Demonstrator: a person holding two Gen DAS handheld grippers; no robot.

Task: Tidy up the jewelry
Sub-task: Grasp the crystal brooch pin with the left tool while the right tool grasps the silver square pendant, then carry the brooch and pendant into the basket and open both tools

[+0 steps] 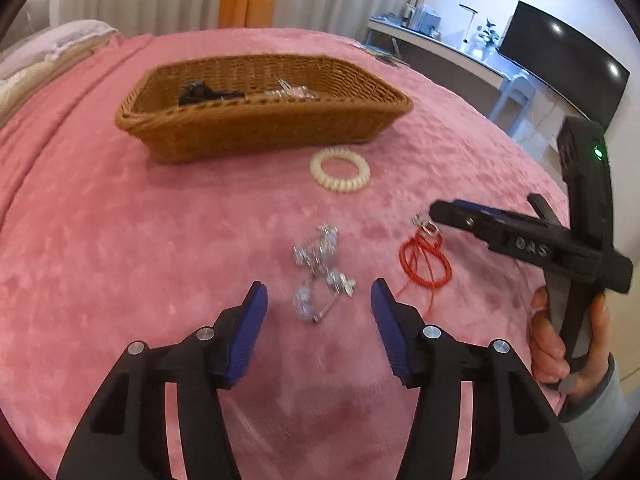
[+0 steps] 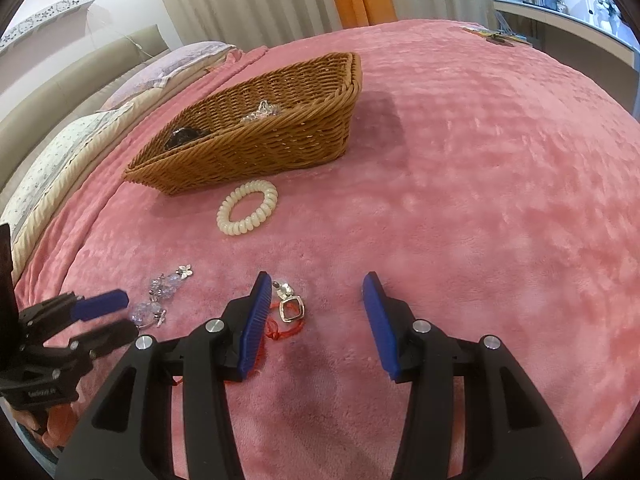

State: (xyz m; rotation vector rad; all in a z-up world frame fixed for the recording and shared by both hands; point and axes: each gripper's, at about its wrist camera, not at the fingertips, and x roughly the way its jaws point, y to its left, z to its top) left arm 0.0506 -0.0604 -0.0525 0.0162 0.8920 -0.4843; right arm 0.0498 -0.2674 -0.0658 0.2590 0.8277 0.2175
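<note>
A cluster of clear crystal jewelry (image 1: 320, 268) lies on the pink blanket (image 1: 160, 240). My left gripper (image 1: 319, 296) stands open just over its near end, and the blue pads do not touch it. To the right lies a red cord (image 1: 424, 260) with a silver pendant (image 1: 426, 226). My right gripper (image 2: 316, 284) is open above that pendant (image 2: 292, 308), with the cord (image 2: 280, 330) partly hidden under its left finger. A white spiral hair tie (image 1: 340, 170) rests in front of the wicker basket (image 1: 260, 136). The basket holds a black piece (image 1: 200, 92) and a silver piece (image 1: 288, 92).
Pillows (image 2: 60, 152) and a padded headboard border the bed on the left. A desk (image 1: 448, 52) and a dark monitor (image 1: 560, 68) stand beyond the bed's right edge. A person's hand (image 1: 560, 344) grips the right tool's handle. Small items (image 2: 496, 36) lie at the far corner.
</note>
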